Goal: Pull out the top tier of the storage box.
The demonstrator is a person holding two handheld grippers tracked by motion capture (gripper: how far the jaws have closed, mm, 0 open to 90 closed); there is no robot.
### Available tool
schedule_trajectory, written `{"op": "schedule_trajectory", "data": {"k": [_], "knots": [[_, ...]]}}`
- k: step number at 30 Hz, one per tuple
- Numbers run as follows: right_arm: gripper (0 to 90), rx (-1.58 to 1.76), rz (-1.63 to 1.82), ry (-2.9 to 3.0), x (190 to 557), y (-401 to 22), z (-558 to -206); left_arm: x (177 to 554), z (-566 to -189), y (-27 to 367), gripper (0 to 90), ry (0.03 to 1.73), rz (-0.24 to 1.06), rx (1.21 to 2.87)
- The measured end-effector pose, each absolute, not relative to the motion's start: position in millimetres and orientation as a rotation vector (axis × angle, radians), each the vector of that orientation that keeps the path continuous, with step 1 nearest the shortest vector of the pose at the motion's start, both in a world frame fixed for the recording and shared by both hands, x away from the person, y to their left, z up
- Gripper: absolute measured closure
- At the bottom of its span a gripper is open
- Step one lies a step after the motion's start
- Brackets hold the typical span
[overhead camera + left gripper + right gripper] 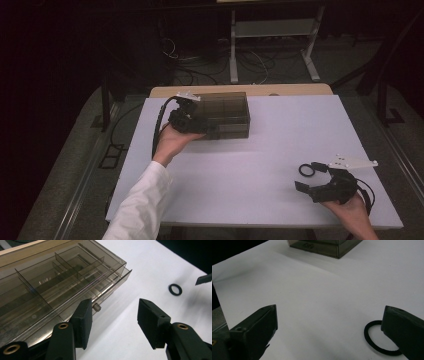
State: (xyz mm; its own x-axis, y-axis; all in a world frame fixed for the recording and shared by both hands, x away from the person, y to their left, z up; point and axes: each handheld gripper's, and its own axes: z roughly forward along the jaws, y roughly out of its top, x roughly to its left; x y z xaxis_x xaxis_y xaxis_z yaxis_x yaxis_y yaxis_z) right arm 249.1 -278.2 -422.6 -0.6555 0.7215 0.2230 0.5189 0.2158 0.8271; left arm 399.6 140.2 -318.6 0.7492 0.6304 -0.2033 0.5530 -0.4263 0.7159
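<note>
From where I sit, the smoky clear compartment box (222, 115) near the far edge of the white surface (260, 165) is hard to read: its tinted walls and dividers overlap in the left gripper view, so I cannot tell whether any compartment holds anything, and the box runs off the top and left of that picture. My left hand-held gripper (186, 119) sits at the box's left end, and in the high view its body and my left hand (172, 140) cover that end of the box. Its jaws are released, standing apart with bare surface between them; one pad lies just beside the box's lower front edge, next to a small metal pin (97, 307), and whether it touches the box I cannot make out. My right hand-held gripper (320, 186) rests near the near right corner of the surface, jaws spread wide and gripping nothing. A black ring (306, 170) lies flat on the surface just ahead of it; in the right gripper view one jaw stands in front of the ring (372, 340) and cuts off its right side, so contact there is unclear. The ring is well apart from the box. Beyond the far edge, the floor is dark, with cables (250, 62) and a pale metal stand (272, 40) only faintly readable.
</note>
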Motion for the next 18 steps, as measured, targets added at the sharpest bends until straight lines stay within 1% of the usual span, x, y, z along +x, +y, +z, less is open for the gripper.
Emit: {"op": "schedule_trajectory", "data": {"k": [7, 14, 18], "knots": [[0.3, 1.182, 1.418, 2.277, 249.0, -278.4, -422.4, 407.9, -319.2, 141.7, 44.3, 0.857, 0.147, 2.167], [0.3, 1.182, 1.413, 2.280, 249.3, -278.0, -422.6, 411.3, -323.5, 139.9, 44.3, 0.798, 0.131, 2.196], [0.3, 1.182, 1.412, 2.282, 249.0, -277.9, -422.6, 411.5, -326.0, 138.3, 44.8, 0.751, 0.154, 2.219]]}}
